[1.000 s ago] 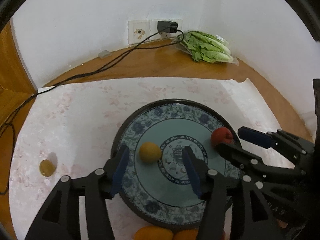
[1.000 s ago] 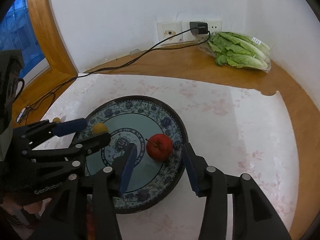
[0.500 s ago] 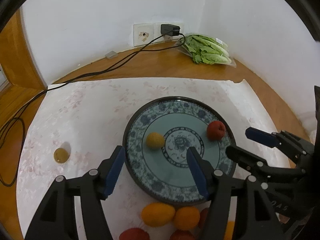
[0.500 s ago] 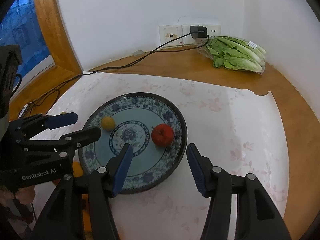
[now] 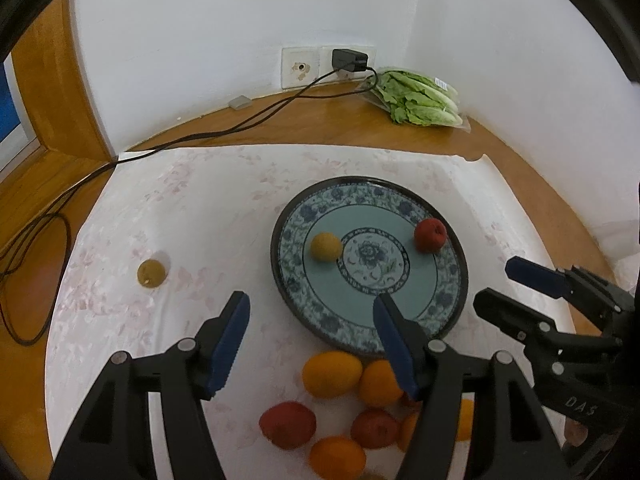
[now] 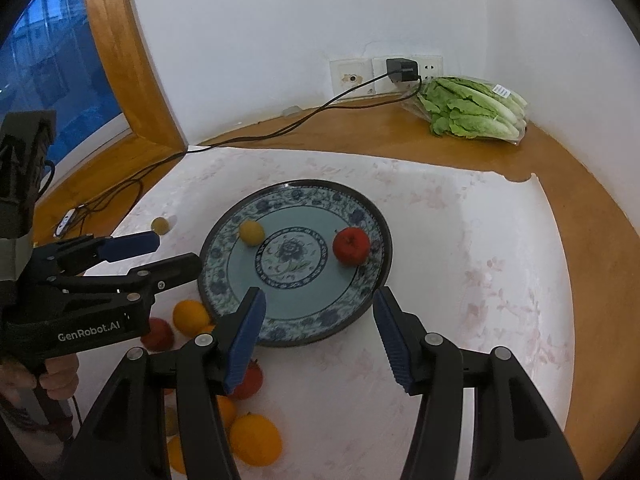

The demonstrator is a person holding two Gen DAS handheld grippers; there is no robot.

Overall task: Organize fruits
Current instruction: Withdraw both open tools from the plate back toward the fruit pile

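A blue patterned plate (image 5: 292, 240) (image 6: 304, 328) lies on a white flowered cloth. On it rest a yellow fruit (image 5: 326, 246) (image 6: 251, 232) and a red apple (image 5: 430, 235) (image 6: 351, 246), well apart. My left gripper (image 5: 310, 308) (image 6: 176, 250) hangs open above the plate's near left rim, holding nothing. My right gripper (image 6: 319, 300) (image 5: 508, 286) is open and empty over the near rim. Several oranges (image 5: 332, 372) (image 6: 254, 438) and red fruits (image 5: 287, 424) (image 6: 248, 380) lie bunched on the cloth below the fingers. A small yellow-green fruit (image 5: 151, 273) (image 6: 160, 224) sits alone to the left.
A bag of lettuce (image 5: 420, 98) (image 6: 472, 112) lies in the back right corner. A plugged-in charger (image 5: 348, 60) trails a black cable (image 5: 224, 130) across the wooden sill to the left. A window (image 6: 52, 60) is at far left. A hand (image 6: 56, 380) grips the left tool.
Both grippers have drawn back and up from the plate with their jaws wider. The yellow fruit and apple stay on the plate. The heap of fruit has come into view.
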